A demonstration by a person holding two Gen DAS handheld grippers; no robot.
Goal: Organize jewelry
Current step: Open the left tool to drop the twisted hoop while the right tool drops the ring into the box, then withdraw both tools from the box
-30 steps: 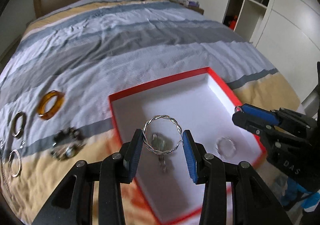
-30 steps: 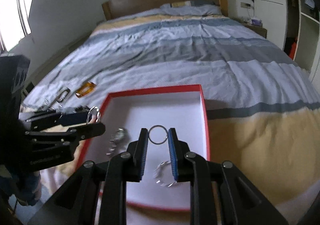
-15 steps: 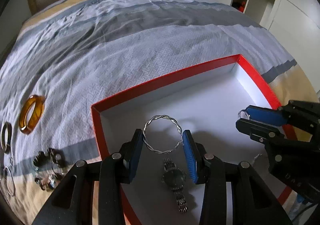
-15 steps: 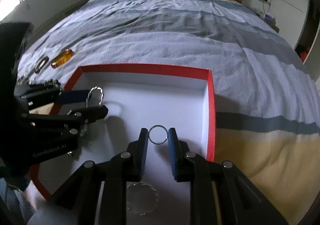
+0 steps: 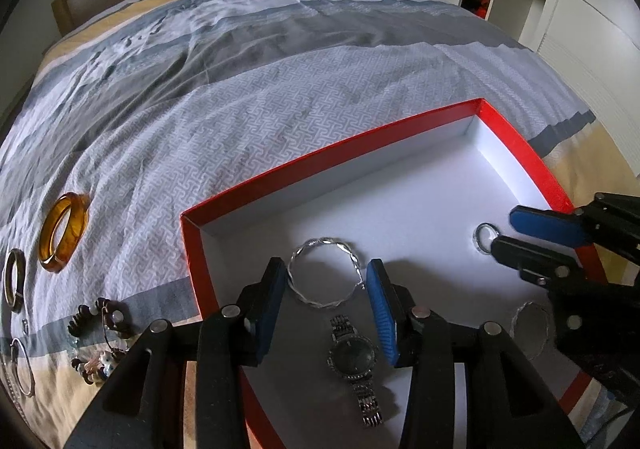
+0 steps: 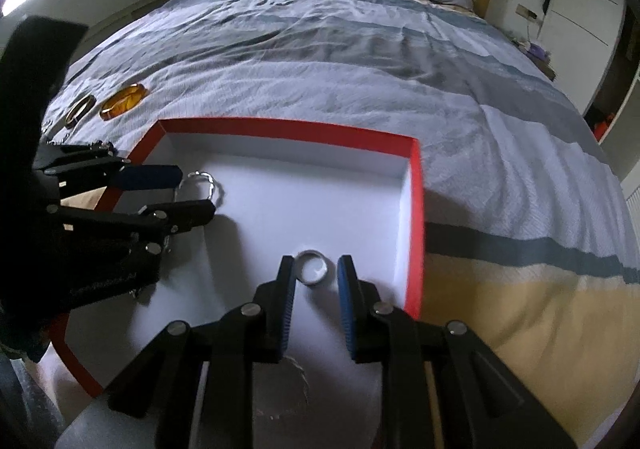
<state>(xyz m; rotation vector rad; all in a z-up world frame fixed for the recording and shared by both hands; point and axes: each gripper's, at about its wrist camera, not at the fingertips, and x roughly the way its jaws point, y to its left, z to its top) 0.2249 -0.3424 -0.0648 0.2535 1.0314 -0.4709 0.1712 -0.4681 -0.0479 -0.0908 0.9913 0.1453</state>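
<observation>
A red box (image 5: 320,157) with a white floor lies on the bed. My left gripper (image 5: 326,281) is low over its left part, shut on a twisted silver bangle (image 5: 324,242) whose lower edge sits near the floor. From the right wrist view the left gripper (image 6: 196,193) shows at the left with the bangle (image 6: 212,185) between its fingers. My right gripper (image 6: 315,263) is over the right part of the box (image 6: 280,125) and its jaws are opening. A small silver ring (image 6: 312,282) lies between the pads, free of both.
A silver watch (image 5: 352,357) and a thin bangle (image 5: 530,329) lie in the box. On the bedspread to the left are an amber bangle (image 5: 64,231), a dark bangle (image 5: 12,277), bead bracelets (image 5: 96,333) and a silver hoop (image 5: 20,365). Wardrobes stand at the right.
Both grippers came down into the box and then held still. The right pads have parted from the small ring, which now rests on the box floor. The left still has the twisted bangle.
</observation>
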